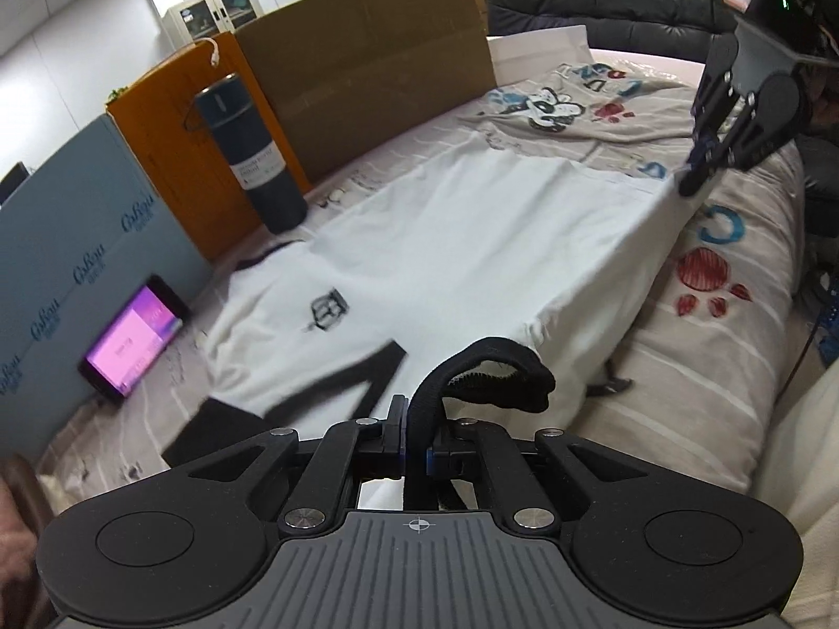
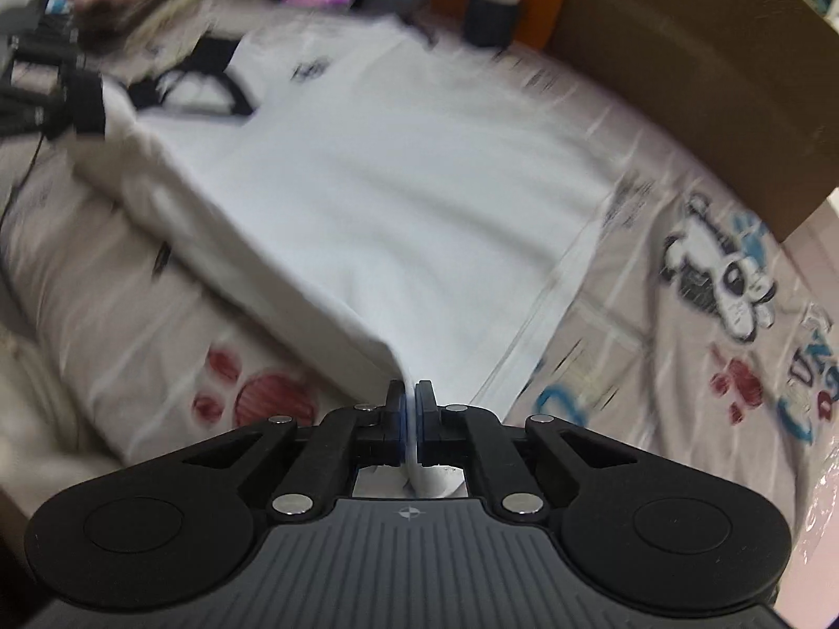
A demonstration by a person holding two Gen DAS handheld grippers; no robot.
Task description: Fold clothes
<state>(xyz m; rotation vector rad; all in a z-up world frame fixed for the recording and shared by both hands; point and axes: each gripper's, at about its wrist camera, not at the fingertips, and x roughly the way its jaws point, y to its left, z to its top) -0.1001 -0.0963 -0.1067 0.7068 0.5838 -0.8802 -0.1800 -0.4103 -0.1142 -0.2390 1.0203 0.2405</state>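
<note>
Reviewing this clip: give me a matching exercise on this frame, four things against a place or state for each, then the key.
Things:
1. left gripper
2. right gripper
3. phone
4. dark cylinder

States:
A. screen lit pink, leaning on the blue board
B. shut on the T-shirt's black-trimmed sleeve
C. standing upright on the bed
D. shut on the T-shirt's white hem corner

Pairs: 1-B, 2-D, 3-A, 4-C

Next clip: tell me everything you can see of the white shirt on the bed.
The white shirt is soft knit fabric with black trim, a black sleeve cuff and a small black chest logo. It lies spread lengthwise on the printed bedsheet, with one long side lifted off it. The left gripper is shut on the black cuff; the right gripper pinches a white hem corner. The fabric stretches taut between them, the far side still resting flat. Motion blur hides finer detail.
</note>
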